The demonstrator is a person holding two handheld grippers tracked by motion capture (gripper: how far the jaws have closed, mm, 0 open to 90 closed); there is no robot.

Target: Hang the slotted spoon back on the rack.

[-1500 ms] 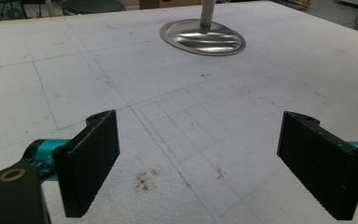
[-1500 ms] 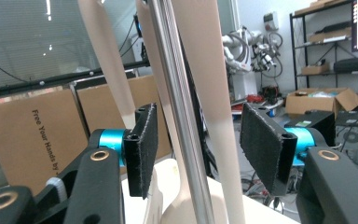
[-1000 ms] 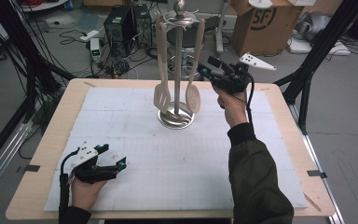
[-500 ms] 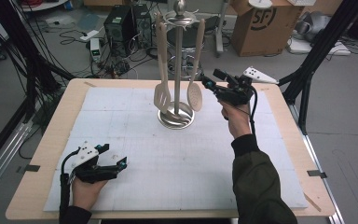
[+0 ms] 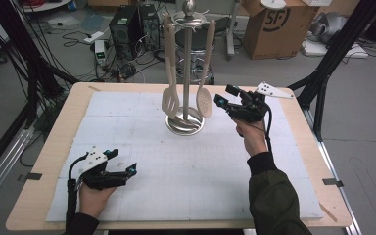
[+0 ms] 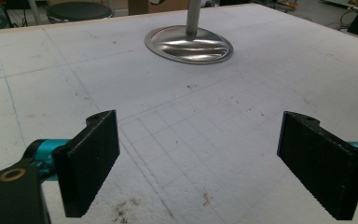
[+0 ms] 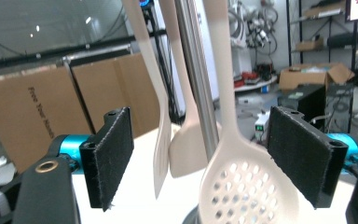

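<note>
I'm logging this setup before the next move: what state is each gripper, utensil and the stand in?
right gripper: open, empty, jaws toward the skimmer
left gripper: open, empty, low over the table
perforated skimmer: hanging on the stand
slotted turner: hanging
utensil stand: upright on the white mat

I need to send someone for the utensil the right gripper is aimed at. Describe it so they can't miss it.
Start at the metal stand in the middle of the white mat. On its right side, nearest the open right gripper, hangs a cream skimmer spoon. Its round head is full of small holes, unlike the slotted turner beside it.
</note>
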